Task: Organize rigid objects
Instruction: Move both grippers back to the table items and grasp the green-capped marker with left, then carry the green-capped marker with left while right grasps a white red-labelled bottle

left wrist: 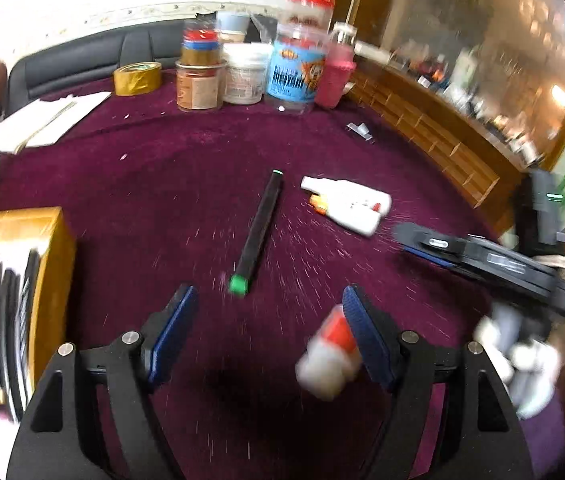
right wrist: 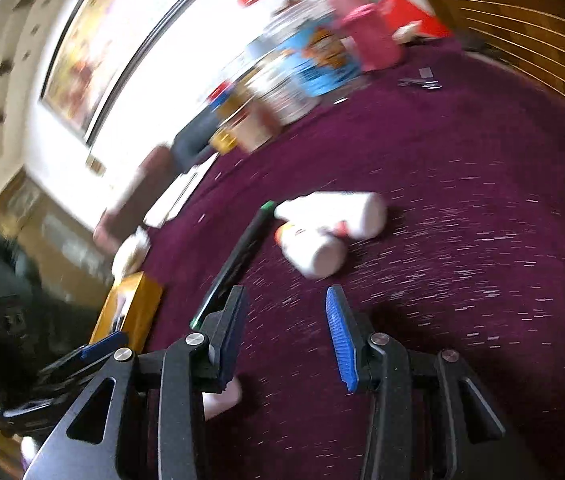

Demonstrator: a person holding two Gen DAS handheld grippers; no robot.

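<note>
Maroon counter (left wrist: pixel 186 184), bright lids

Black stick with green end caps (left wrist: pixel 260 228); white glue bottles (left wrist: pixel 352 202), orange-tipped; blue-labelled clear jar, red lid (left wrist: pixel 298 64); gold tape roll (left wrist: pixel 137 78).

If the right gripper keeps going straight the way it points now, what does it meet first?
Probably the nearer white plastic bottle lying on the purple cloth; the cloth before it looks bare, though blur leaves depth uncertain.
</note>
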